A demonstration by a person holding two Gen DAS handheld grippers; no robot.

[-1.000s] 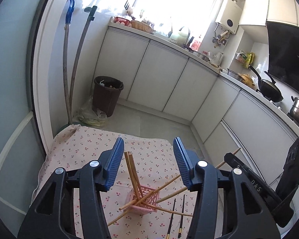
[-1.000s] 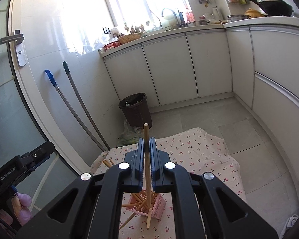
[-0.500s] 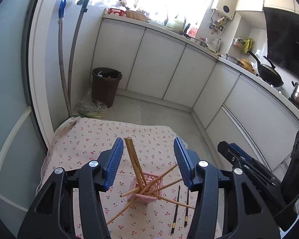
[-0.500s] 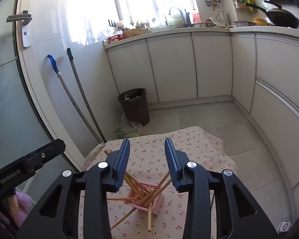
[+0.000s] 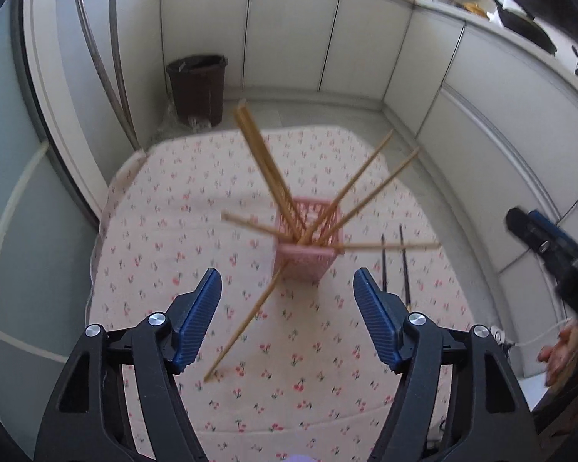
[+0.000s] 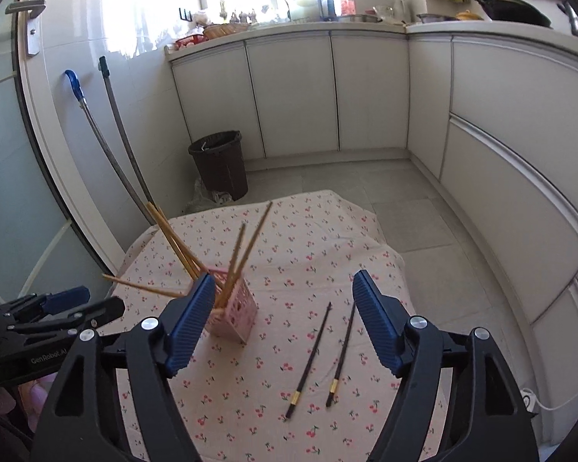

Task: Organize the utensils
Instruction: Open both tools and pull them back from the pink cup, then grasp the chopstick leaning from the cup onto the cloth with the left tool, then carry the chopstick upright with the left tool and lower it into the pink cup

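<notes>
A pink slotted holder [image 5: 308,246] stands on the cherry-print cloth [image 5: 165,238] with several wooden chopsticks [image 5: 265,165] fanned out of it; it also shows in the right wrist view [image 6: 235,313]. One wooden chopstick [image 5: 246,319] leans from the holder down to the cloth. Two dark chopsticks [image 6: 319,350] lie side by side on the cloth right of the holder, also seen in the left wrist view [image 5: 394,265]. My left gripper [image 5: 289,319] is open and empty, above the cloth in front of the holder. My right gripper [image 6: 285,319] is open and empty, above the dark chopsticks.
A brown bin [image 6: 219,163] stands on the floor behind the table, with two mop handles [image 6: 108,131] leaning on the wall to its left. White cabinets [image 6: 327,92] run along the back and right. The table's edges drop off on every side.
My right gripper let go of a wooden chopstick into the holder, opened wide and drew back to the right. My left gripper tilted down toward the holder.
</notes>
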